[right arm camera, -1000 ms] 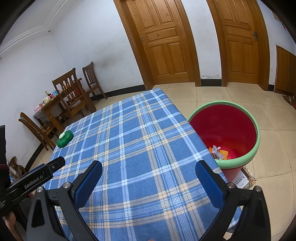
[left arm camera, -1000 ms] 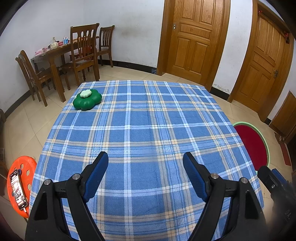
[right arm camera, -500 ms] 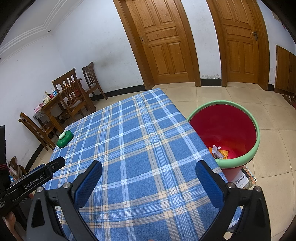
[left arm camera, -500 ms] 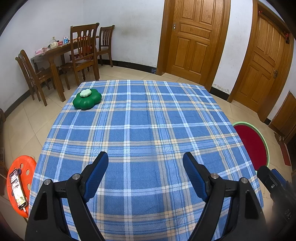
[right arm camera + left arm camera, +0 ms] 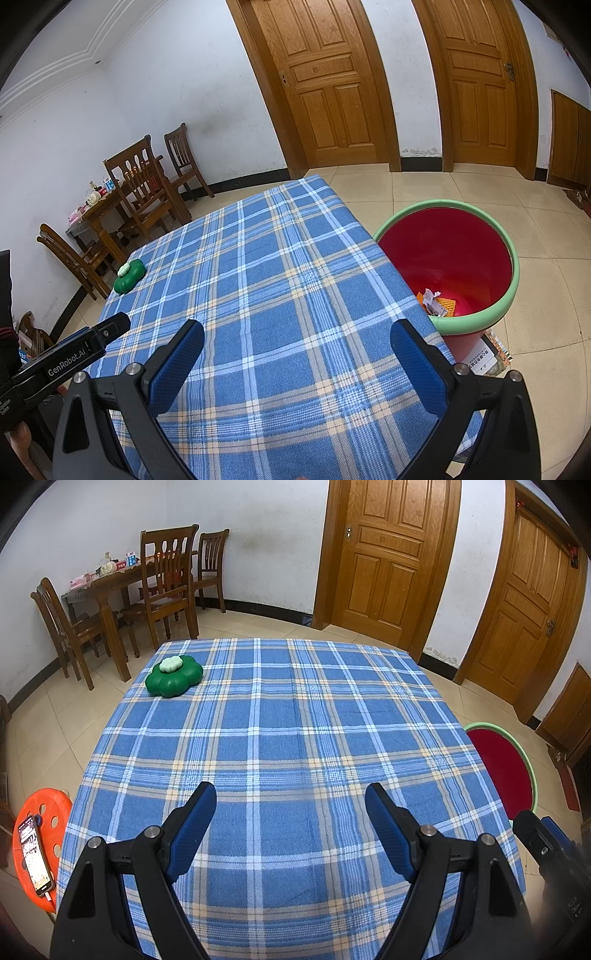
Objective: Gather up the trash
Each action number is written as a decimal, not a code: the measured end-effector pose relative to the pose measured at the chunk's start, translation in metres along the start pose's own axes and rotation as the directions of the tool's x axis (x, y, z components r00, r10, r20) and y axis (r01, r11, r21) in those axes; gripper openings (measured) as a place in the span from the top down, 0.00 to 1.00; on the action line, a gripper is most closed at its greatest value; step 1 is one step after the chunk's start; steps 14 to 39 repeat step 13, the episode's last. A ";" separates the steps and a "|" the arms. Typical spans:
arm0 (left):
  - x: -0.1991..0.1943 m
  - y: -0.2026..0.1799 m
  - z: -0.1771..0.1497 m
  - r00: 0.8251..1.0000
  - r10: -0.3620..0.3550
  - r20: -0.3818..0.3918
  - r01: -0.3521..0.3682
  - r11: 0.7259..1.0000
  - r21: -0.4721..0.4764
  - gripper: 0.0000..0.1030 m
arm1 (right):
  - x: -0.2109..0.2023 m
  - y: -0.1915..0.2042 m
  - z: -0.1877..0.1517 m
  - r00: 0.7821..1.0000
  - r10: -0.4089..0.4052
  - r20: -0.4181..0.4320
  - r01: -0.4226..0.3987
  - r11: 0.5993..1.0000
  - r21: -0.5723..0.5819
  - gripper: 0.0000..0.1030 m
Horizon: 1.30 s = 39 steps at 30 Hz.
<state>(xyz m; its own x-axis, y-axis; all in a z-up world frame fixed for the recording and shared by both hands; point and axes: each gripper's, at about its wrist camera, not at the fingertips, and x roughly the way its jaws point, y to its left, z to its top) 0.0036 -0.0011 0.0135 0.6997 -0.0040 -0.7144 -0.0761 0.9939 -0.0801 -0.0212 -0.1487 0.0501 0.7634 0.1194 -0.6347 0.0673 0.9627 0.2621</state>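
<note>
Tiled room, plaid worktop (image 5: 295, 738). Green flower-shaped item (image 5: 174, 675) far-left corner, only thing on cloth. Left tongs (image 5: 290, 812) wide apart, empty; right tongs (image 5: 295, 350) same. Bin (image 5: 513, 266) beside right edge, scraps (image 5: 436, 301) inside. Judgement: reach w/ left, grip item by sides

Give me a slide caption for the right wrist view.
Open right gripper above the blue plaid tablecloth, red bin with paper scraps beside the table.
</note>
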 end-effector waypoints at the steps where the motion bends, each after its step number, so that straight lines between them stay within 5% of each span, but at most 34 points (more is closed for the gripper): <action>1: 0.000 0.000 0.000 1.000 0.000 0.000 0.000 1.000 0.000 0.20 | 0.000 0.000 0.000 1.000 0.000 0.000 0.000 1.000 0.000 0.00; 39: 0.002 0.000 -0.005 1.000 0.001 -0.009 -0.001 1.000 -0.007 0.20 | 0.000 0.000 0.000 1.000 0.000 -0.001 0.000 1.000 0.001 0.00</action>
